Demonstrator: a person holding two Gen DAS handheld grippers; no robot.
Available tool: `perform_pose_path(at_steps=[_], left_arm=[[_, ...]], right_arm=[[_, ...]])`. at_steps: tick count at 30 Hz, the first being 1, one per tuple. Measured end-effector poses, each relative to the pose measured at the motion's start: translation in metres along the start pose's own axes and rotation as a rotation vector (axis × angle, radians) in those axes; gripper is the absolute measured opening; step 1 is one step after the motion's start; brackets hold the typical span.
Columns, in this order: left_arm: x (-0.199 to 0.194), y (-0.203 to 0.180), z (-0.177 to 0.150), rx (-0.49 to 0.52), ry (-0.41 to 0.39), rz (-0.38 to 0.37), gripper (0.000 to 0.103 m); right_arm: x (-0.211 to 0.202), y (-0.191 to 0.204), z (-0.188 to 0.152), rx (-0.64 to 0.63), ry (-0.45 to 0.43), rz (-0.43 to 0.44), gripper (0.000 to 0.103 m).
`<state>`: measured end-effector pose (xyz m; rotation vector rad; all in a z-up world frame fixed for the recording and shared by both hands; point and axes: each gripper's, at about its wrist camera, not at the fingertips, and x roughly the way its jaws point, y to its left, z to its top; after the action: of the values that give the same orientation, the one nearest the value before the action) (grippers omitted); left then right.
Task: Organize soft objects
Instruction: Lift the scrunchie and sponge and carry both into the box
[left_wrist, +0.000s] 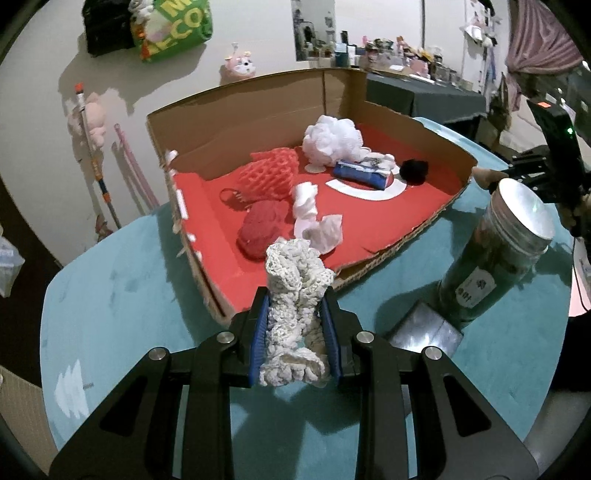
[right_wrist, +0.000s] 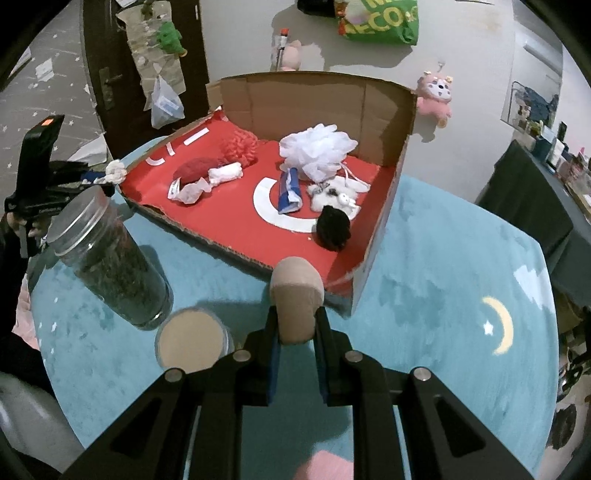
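- A round table under a teal cloth (right_wrist: 443, 258) with a moon and stars stands before a pale wall hung with plush toys and bags.
- The left gripper (left_wrist: 295, 325) is pinching a white crocheted cloth (left_wrist: 295, 295), which stands up lengthwise between the blue pads, its top leaning over the near edge of the cardboard box (left_wrist: 258, 96).
- The right gripper (right_wrist: 297, 325) is pressed onto a tan plush piece (right_wrist: 295, 295), upright too, just short of the box's near right corner.
- Both loads point straight at the box; its red-lined floor lies directly ahead and slightly below each tool.
- Already inside are a white bath pouf (left_wrist: 332, 142), red mesh sponge (left_wrist: 269, 171), red yarn ball (left_wrist: 258, 232), crumpled white tissue (left_wrist: 325, 232), blue packet (left_wrist: 362, 173) and black pompom (left_wrist: 413, 170).
- A lidded jar of dark leaves (right_wrist: 110, 258) stands on the cloth between the two hands, near enough to get knocked, I'd say.
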<state>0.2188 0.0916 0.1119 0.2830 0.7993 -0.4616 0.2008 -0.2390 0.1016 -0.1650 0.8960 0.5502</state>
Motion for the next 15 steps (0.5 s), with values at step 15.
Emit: perform_pose_path(at_steps=[15], left_arm=[[0.036,-0.033,0.065,0.07,0.047,-0.14,0.026]], right_arm=[[0.023,0.02,0.052,-0.109,0.045,0.062,0.019]])
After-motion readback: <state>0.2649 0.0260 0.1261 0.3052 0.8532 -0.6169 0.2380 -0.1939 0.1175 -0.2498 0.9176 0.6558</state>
